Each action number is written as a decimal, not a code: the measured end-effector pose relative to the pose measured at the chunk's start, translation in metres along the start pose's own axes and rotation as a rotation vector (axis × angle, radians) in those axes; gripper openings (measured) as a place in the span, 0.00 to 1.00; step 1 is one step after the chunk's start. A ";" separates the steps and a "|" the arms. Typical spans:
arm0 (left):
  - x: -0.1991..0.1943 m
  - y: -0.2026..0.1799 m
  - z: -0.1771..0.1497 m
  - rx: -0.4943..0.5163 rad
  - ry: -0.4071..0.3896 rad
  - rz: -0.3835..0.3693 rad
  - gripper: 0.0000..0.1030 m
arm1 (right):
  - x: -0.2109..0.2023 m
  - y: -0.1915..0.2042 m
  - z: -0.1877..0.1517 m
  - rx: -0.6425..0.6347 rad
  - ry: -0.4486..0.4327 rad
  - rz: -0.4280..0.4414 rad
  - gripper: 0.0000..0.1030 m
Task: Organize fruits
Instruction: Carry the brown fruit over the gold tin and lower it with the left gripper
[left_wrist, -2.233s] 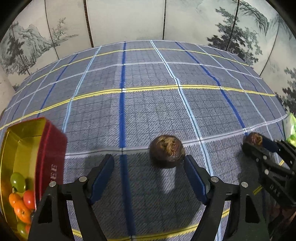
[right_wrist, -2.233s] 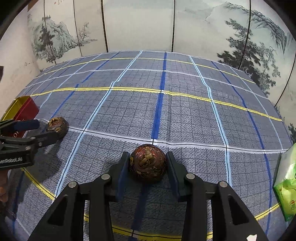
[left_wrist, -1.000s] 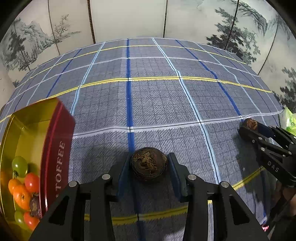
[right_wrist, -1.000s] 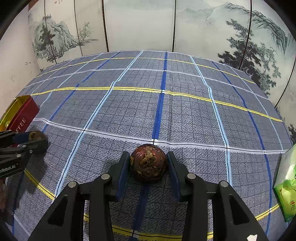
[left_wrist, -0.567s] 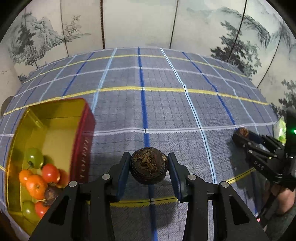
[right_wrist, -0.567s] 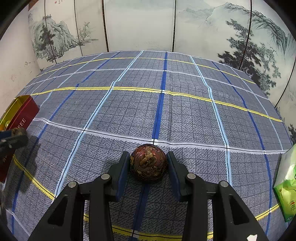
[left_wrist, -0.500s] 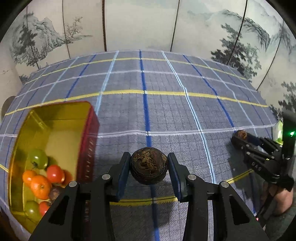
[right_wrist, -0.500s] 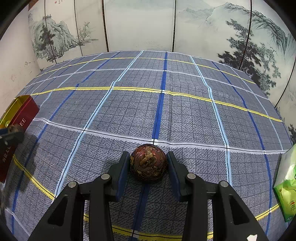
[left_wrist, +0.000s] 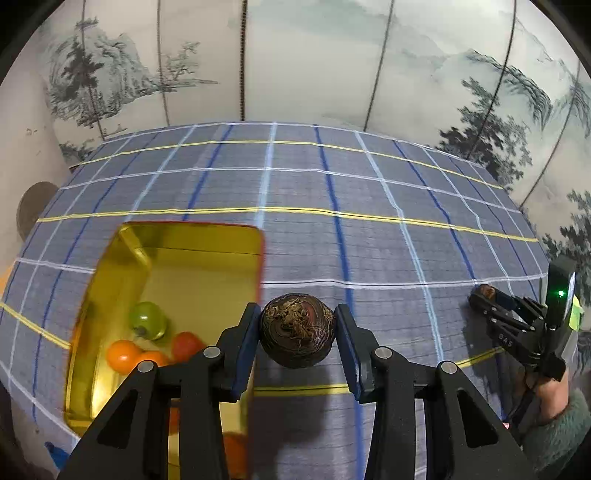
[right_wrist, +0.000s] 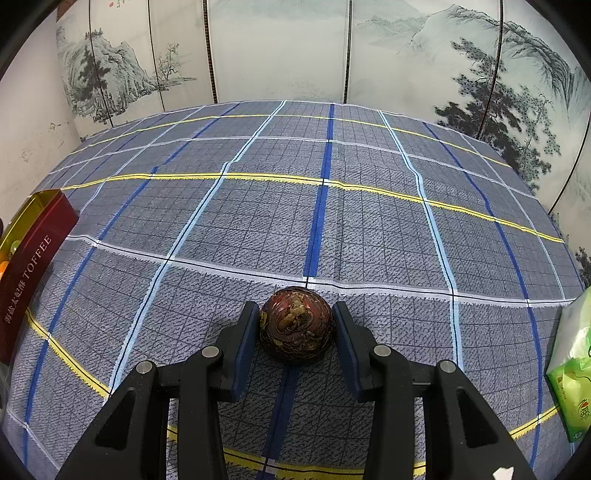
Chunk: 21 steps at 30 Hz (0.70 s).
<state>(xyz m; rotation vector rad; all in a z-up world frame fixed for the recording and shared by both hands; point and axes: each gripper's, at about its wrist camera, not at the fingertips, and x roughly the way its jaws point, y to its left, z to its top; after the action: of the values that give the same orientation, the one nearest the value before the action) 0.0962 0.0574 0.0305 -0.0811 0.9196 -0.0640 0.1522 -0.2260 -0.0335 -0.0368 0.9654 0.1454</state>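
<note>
Left gripper (left_wrist: 297, 334) closed on the dark round fruit (left_wrist: 297, 325), which earlier sat on the tablecloth (left_wrist: 332, 184) between open jaws, and lifted it off the cloth. It's moved toward the tablecloth's left edge: fruit now just right of the toffee tin's (left_wrist: 110, 273) right wall, tin interior seen from above. In the right wrist view the left gripper has gone out of frame.

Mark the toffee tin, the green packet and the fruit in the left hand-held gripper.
toffee tin (right_wrist: 27, 273), right wrist view, red side wall.
green packet (right_wrist: 570, 373), right wrist view, front face.
dark fruit (left_wrist: 297, 328), left wrist view, centre.
</note>
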 end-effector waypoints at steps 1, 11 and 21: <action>-0.002 0.006 0.000 -0.006 -0.001 0.006 0.41 | 0.000 0.000 0.000 0.000 0.000 0.000 0.37; -0.014 0.067 -0.009 -0.077 0.014 0.086 0.41 | 0.000 0.000 0.000 0.000 0.000 0.000 0.37; -0.029 0.121 -0.021 -0.150 0.036 0.136 0.41 | 0.000 0.000 0.000 -0.001 0.000 -0.001 0.37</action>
<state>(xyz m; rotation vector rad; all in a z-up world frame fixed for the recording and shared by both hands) 0.0646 0.1798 0.0293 -0.1569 0.9634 0.1305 0.1522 -0.2256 -0.0336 -0.0376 0.9654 0.1452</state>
